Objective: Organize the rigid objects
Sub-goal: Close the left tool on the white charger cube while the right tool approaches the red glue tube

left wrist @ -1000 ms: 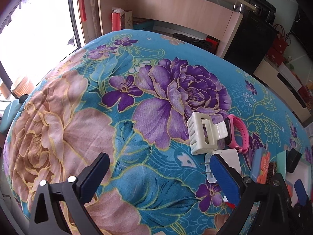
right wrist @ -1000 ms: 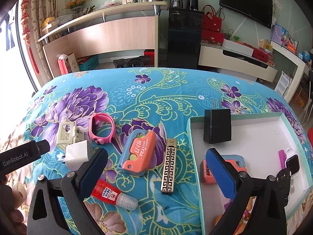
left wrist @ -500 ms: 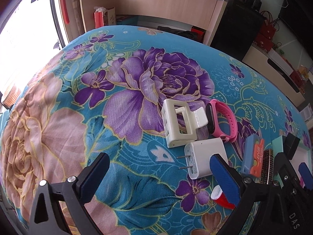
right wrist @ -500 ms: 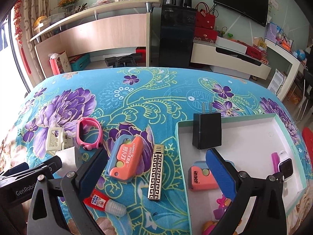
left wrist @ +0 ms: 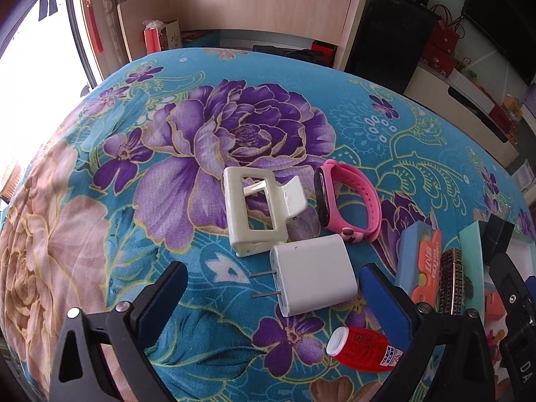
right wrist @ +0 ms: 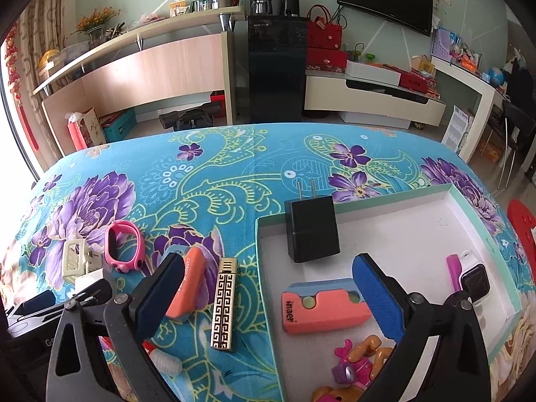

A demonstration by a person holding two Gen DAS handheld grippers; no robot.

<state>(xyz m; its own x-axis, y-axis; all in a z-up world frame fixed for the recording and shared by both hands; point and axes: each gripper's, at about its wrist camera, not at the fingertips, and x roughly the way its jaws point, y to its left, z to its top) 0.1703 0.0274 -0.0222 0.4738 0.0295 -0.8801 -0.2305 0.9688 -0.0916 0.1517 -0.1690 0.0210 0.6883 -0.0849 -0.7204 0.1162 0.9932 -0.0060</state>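
white charger (left wrist: 313,276) lies on the floral surface (left wrist: 167,174) between your left gripper's (left wrist: 273,299) spread jaws; its smooth sides could slip, or you'd nudge the clip (left wrist: 258,214) touching it.

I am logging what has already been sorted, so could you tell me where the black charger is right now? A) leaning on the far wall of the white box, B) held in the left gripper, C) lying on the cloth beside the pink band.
A: the black charger stands in the white box, prongs up, against its far wall.
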